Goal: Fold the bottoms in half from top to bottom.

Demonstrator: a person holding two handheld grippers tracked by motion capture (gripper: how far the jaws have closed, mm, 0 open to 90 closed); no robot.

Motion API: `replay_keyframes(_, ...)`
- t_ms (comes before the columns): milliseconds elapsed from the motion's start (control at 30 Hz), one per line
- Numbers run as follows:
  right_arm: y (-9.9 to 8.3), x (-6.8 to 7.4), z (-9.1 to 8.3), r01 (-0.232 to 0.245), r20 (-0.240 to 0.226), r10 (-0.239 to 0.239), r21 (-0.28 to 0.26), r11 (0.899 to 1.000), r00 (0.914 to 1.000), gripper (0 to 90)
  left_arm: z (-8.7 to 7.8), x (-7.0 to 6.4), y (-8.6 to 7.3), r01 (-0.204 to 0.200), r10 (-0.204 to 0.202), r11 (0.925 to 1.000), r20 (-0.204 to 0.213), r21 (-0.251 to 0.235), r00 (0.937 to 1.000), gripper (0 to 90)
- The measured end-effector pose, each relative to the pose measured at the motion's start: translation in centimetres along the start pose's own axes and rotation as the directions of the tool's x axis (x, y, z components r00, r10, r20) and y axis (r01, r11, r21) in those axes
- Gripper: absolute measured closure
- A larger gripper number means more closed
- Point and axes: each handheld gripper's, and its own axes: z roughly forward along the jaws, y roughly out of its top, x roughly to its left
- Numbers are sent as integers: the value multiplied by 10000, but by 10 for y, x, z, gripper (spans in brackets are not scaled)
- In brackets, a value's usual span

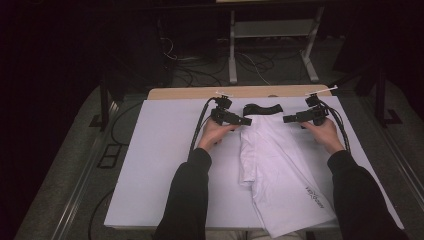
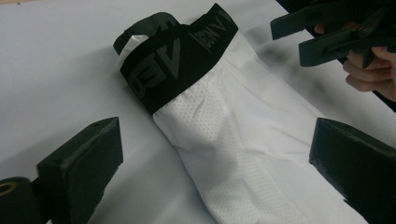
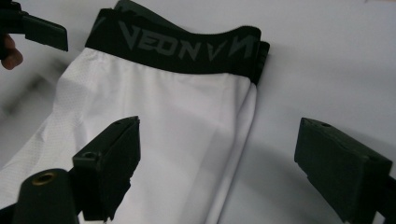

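Garment: white shorts with black waistband, flat on counter
Left tool: jaws spread, at waistband's left corner
Right tool: jaws spread, at waistband's right corner

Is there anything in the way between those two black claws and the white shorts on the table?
Nothing visible. The left gripper and the right gripper both stand open at either side of the white shorts, just below the black waistband. Around the garment there is only the bare white table.
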Motion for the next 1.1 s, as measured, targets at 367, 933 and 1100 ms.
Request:
replay_keyframes(367, -4, -4, 5, -75, -293, 89, 474, 9988, 9995, 295, 12, 3, -6, 249, -254, 9989, 109, 409, 9996, 178)
replay_keyframes(933, -10, -7, 11, -139, -666, 197, 861, 9962, 9976, 588, 22, 3, -10, 455, -451, 9965, -69, 697, 9990, 493)
replay_keyframes(1100, -10, -2, 14, -76, -322, 107, 957, 9954, 9994, 767, 24, 1, -10, 436, -426, 9961, -153, 764, 9990, 600)
